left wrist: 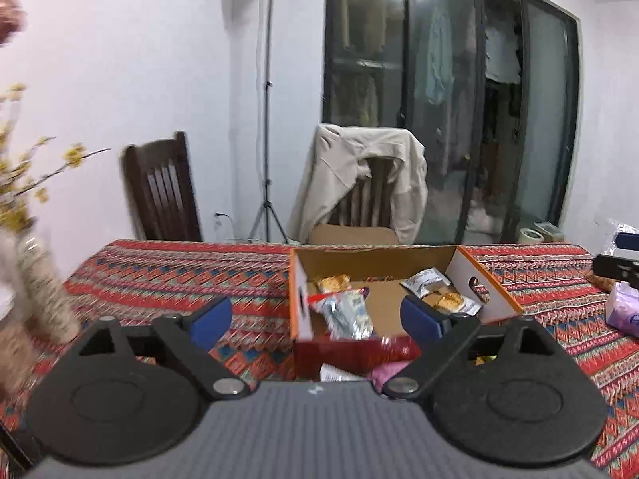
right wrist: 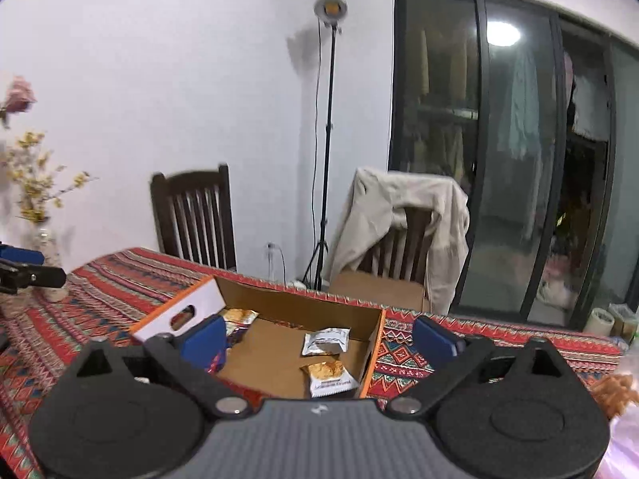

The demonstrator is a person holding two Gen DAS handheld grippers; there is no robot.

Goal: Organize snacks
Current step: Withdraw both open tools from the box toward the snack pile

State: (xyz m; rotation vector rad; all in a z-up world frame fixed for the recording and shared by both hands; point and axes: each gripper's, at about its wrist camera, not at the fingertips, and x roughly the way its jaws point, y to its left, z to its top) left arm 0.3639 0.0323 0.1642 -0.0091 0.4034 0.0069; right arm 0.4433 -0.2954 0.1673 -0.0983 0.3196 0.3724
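Cardboard box (left wrist: 383, 263) holding snack packets (left wrist: 347, 311), chairs (left wrist: 163, 191) behind.

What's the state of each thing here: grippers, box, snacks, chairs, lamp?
left gripper: open, empty, above the box's near end.
right gripper: open, empty, over the box.
cardboard box: open, flaps out, partly filled.
snack packets: sealed, lying loose in the box.
pink packet: on the tablecloth, outside the box.
right chair: beige jacket draped over its back.
left chair: bare.
lamp: lit.
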